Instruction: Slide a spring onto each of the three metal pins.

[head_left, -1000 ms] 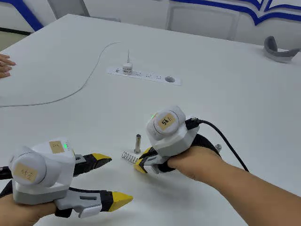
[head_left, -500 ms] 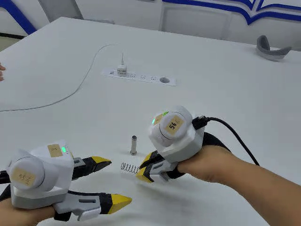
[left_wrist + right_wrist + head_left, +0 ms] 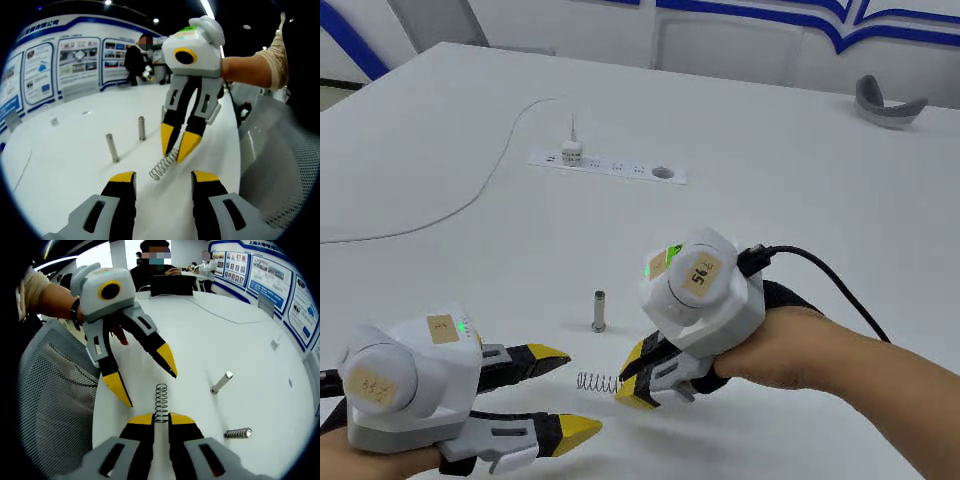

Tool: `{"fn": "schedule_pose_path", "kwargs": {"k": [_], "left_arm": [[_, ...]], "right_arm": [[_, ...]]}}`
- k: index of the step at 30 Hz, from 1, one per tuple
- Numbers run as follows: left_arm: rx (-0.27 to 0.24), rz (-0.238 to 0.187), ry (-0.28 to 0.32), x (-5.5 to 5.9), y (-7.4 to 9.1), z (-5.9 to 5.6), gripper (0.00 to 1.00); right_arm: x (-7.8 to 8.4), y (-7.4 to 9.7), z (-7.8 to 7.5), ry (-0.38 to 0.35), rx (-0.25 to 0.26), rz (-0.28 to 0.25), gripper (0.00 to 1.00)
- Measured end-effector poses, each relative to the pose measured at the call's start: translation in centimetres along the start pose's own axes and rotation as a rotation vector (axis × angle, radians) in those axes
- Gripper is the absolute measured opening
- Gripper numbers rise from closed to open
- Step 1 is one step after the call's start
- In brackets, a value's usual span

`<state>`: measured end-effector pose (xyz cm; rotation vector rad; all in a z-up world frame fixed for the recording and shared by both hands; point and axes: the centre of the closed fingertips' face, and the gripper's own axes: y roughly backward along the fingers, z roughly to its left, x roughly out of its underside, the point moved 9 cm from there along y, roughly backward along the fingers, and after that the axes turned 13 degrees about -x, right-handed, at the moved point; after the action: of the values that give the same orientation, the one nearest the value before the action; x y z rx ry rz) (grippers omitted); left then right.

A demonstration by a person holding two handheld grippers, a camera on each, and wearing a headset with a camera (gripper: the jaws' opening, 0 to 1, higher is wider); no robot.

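Head view: spring [image 3: 598, 382], one end pinched in the closed fingers of right gripper [image 3: 632, 386], near the upright bare pin [image 3: 598, 311], on its near side. Left gripper [image 3: 570, 393]: fingers open, empty, left of pin. Advised: tip spring vertical, centre it over pin top, lower straight.

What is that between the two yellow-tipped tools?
A small coil spring, pinched at one end by the right hand-held gripper, pointing toward the open left hand-held gripper; the head view shows it.
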<state>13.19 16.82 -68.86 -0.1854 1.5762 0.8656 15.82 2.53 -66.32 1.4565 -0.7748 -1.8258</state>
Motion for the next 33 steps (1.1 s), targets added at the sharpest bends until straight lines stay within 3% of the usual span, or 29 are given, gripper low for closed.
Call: {"fn": "schedule_pose_path", "kwargs": {"k": [14,24,33], "left_arm": [[0.046,-0.008,-0.082,0.1,-0.2,-1.0,0.23],[0.053,-0.009,-0.138,0.1,-0.3,-1.3,0.14],[0.062,-0.007,-0.16,0.1,-0.4,-1.4,0.14]], "right_arm": [[0.0,-0.1,1.0,0.041,-0.074,0.035,0.12],[-0.1,0.0,1.4,0.054,-0.09,0.052,0.12],[-0.5,0.5,1.7,0.064,-0.09,0.059,0.12]]}}
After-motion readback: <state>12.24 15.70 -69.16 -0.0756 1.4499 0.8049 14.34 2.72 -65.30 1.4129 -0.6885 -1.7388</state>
